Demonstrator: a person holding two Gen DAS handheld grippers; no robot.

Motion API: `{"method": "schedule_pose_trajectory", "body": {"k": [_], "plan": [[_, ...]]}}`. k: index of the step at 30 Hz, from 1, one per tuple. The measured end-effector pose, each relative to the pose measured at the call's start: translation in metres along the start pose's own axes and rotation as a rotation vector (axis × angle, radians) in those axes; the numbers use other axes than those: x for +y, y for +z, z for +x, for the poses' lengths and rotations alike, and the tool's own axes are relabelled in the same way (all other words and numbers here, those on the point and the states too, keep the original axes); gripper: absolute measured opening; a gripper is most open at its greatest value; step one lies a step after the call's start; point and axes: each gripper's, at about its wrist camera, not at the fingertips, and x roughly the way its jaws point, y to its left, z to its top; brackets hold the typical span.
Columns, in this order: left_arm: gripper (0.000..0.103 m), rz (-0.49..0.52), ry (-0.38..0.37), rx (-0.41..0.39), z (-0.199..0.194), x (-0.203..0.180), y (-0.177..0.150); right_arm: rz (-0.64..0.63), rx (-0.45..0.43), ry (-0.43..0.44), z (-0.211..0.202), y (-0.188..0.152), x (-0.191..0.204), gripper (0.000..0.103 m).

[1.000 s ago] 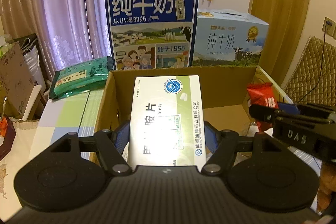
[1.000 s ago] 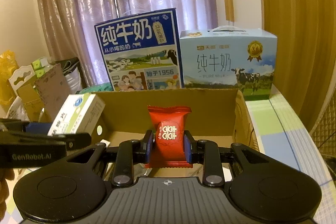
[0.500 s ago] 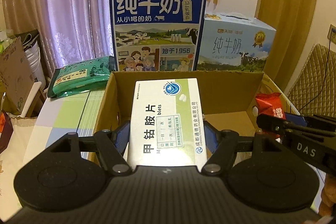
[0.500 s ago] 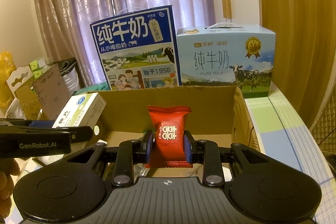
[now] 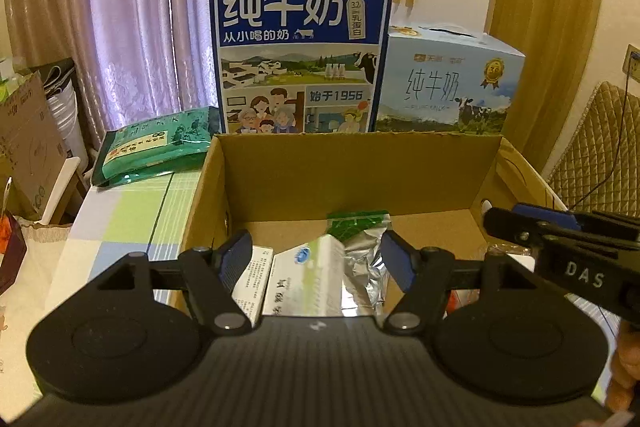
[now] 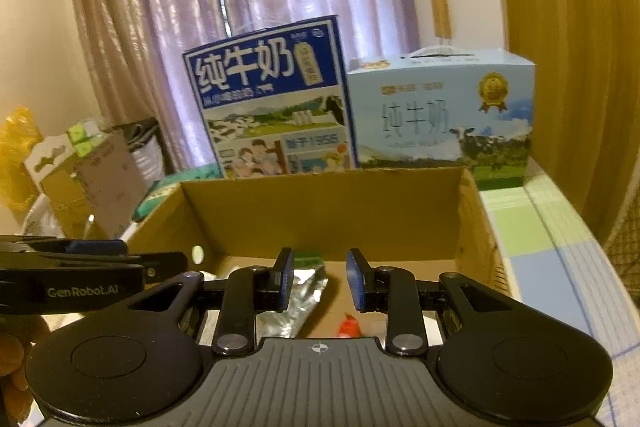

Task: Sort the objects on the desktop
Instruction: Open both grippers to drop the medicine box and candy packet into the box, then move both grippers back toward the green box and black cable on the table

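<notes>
1. Purple curtains (image 5: 120, 27) hang at the back, with a checked counter (image 5: 132, 215) in front carrying an open cardboard box (image 5: 360, 163).
2. Behind the box stand 2 milk cartons: a dark blue one (image 5: 300, 51) and a pale blue one (image 5: 448, 83) just to its right. A green packet (image 5: 156, 147) lies on the counter left of the box, touching the box's far left corner as far as I can see.
3. Left tongs (image 5: 316, 259) are spread wide with nothing between them, hovering over the near edge of the box.
4. Right below them, inside the box, sits the white and green medicine box (image 5: 304, 275), tilted, leaning against another white pack (image 5: 252, 279) on its left. A silver foil pouch (image 5: 364, 267) with a green top lies just beside it on the right.
5. Right tongs (image 6: 320, 279) are parted too, holding nothing, also above the box.
6. The red snack packet (image 6: 350, 327) is down in the box under the right tongs. Only a small red corner peeks out above the tool body, so can't say how it's lying.
7. The right wrist view is a bit blurry. The left tool's black arm (image 6: 80, 275) crosses its left side.
</notes>
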Motion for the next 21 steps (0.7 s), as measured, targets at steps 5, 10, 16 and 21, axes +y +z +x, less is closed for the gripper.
{"method": "schedule_pose_trajectory", "body": {"k": [5, 10, 16, 21], "plan": [[0.067, 0.005, 0.002, -0.002, -0.003, 0.0, -0.001, 0.012, -0.004, -0.016, 0.001, -0.003, -0.004, 0.028], [0.068, 0.018, 0.008, -0.004, -0.004, -0.001, -0.003, 0.033, -0.036, -0.047, -0.005, -0.001, -0.009, 0.045], [0.069, 0.023, 0.007, -0.006, -0.006, 0.0, -0.003, 0.027, -0.045, -0.051, -0.008, -0.002, -0.008, 0.053], [0.073, 0.041, 0.008, -0.017, -0.013, 0.001, -0.005, 0.005, -0.055, -0.053, -0.011, -0.005, -0.005, 0.056]]}}
